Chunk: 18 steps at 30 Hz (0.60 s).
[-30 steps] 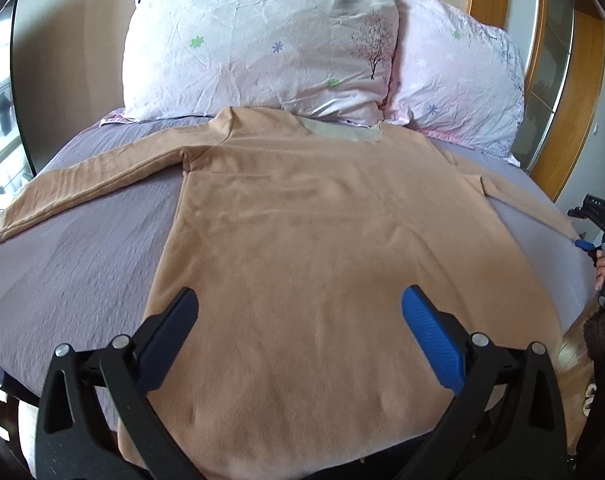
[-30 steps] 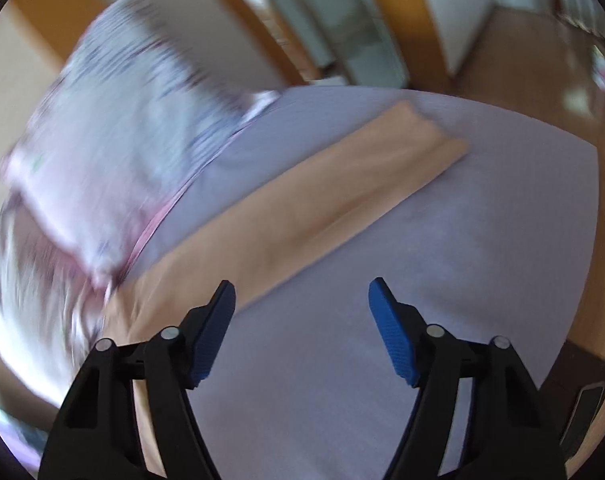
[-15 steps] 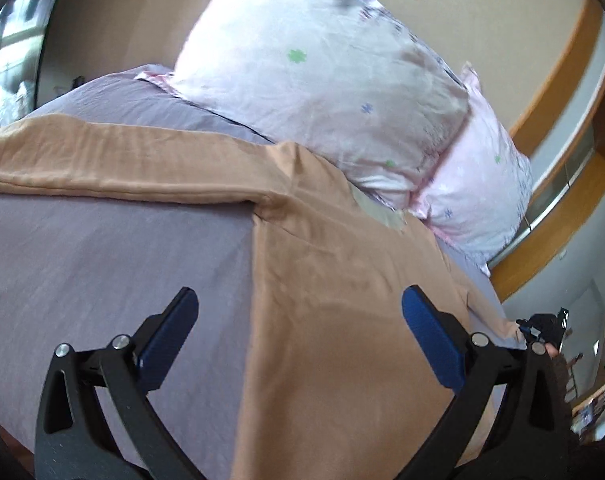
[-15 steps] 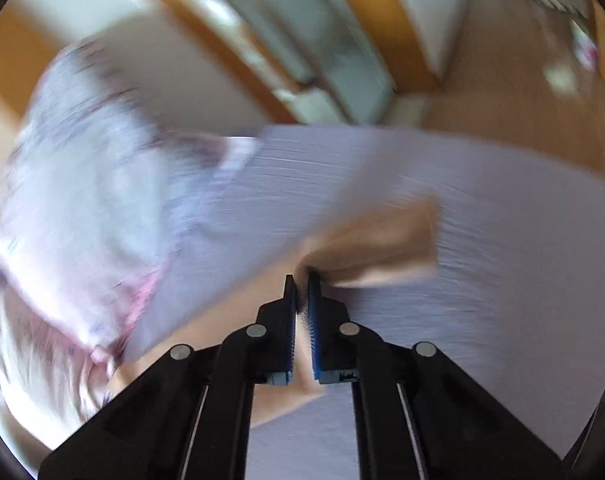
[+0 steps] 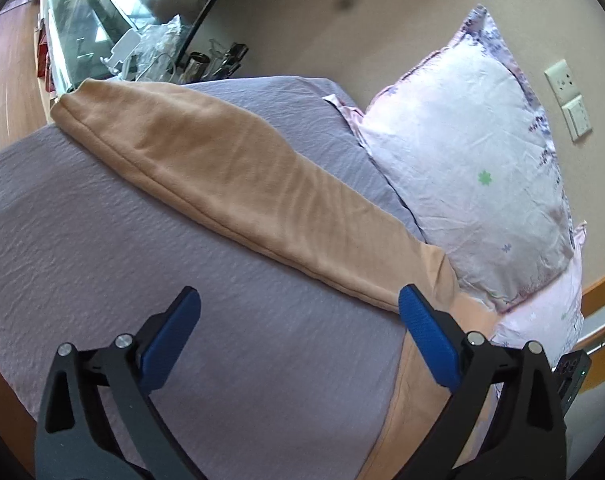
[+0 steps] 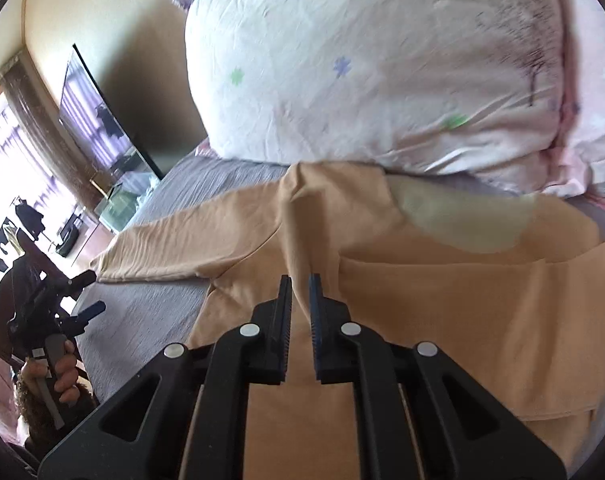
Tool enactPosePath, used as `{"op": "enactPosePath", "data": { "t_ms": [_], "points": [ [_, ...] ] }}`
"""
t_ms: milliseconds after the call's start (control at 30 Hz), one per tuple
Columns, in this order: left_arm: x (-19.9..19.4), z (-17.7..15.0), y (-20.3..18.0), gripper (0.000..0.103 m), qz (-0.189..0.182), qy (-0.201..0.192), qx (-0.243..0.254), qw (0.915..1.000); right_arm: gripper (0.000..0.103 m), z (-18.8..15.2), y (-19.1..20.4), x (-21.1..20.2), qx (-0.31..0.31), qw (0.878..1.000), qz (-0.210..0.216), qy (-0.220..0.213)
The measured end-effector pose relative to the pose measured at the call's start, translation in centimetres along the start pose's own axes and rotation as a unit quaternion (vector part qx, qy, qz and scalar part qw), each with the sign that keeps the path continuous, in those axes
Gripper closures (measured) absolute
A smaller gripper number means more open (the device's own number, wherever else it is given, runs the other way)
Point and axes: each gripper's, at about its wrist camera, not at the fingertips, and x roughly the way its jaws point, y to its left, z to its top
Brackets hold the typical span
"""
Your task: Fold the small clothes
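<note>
Your left gripper hangs spread wide over the bedsheet beside the tan shirt's outstretched sleeve, while only your right wrist view shows the right gripper pinching a raised ridge of that shirt below the pillows.

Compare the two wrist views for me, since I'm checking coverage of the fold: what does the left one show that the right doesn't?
Left wrist only: the whole left sleeve out to its cuff, a wall switch, and the open left hand-held gripper.

Right wrist only: the right hand-held gripper pinching a ridge of fabric, the green neck lining, and the folded-over right side.

Both: tan top, lilac sheet, floral pillow.
</note>
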Motion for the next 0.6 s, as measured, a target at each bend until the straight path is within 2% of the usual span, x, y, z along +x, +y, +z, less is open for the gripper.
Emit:
{"op": "enactPosePath", "data": {
  "t_ms": [167, 267, 367, 433, 467, 500, 533, 567, 600],
  "points": [
    [0.5, 1.2, 1.3, 0.009, 0.015, -0.002, -0.033, 0.9993, 0.094, -1.4, 2.4, 4.4, -0.005, 0.999, 0.002, 0.042],
    [0.7, 2.0, 1.7, 0.010, 0.016, -0.005, -0.062, 0.9979, 0.094, -2.9, 3.0, 7.3, -0.013, 0.993, 0.020, 0.113],
    [0.8, 3.1, 2.7, 0.014, 0.012, -0.011, -0.106, 0.9942, 0.091, -3.8, 3.4, 5.8, -0.008, 0.995, 0.040, 0.096],
    [0.8, 3.7, 3.4, 0.023, 0.013, -0.020, -0.135, 0.9906, 0.078, -4.1, 2.5, 3.6, 0.018, 0.995, 0.066, 0.077],
    [0.8, 4.0, 3.7, 0.028, 0.016, -0.024, -0.146, 0.9889, 0.059, -4.0, 2.3, 2.6, 0.021, 0.995, 0.068, 0.067],
    [0.9, 4.2, 4.1, 0.039, 0.020, -0.028, -0.156, 0.9872, 0.044, -4.1, 1.9, 1.3, 0.020, 0.996, 0.067, 0.053],
    [0.9, 4.4, 4.6, 0.057, 0.026, -0.030, -0.168, 0.9849, 0.039, -4.1, 1.5, -0.1, 0.019, 0.997, 0.067, 0.037],
    [1.0, 4.6, 5.4, 0.069, 0.031, -0.028, -0.183, 0.9821, 0.037, -4.1, 1.1, -1.3, 0.019, 0.997, 0.067, 0.025],
    [1.3, 4.8, 6.2, 0.093, 0.034, -0.023, -0.198, 0.9794, 0.037, -4.3, 0.5, -2.8, 0.021, 0.997, 0.070, 0.011]
  ]
}}
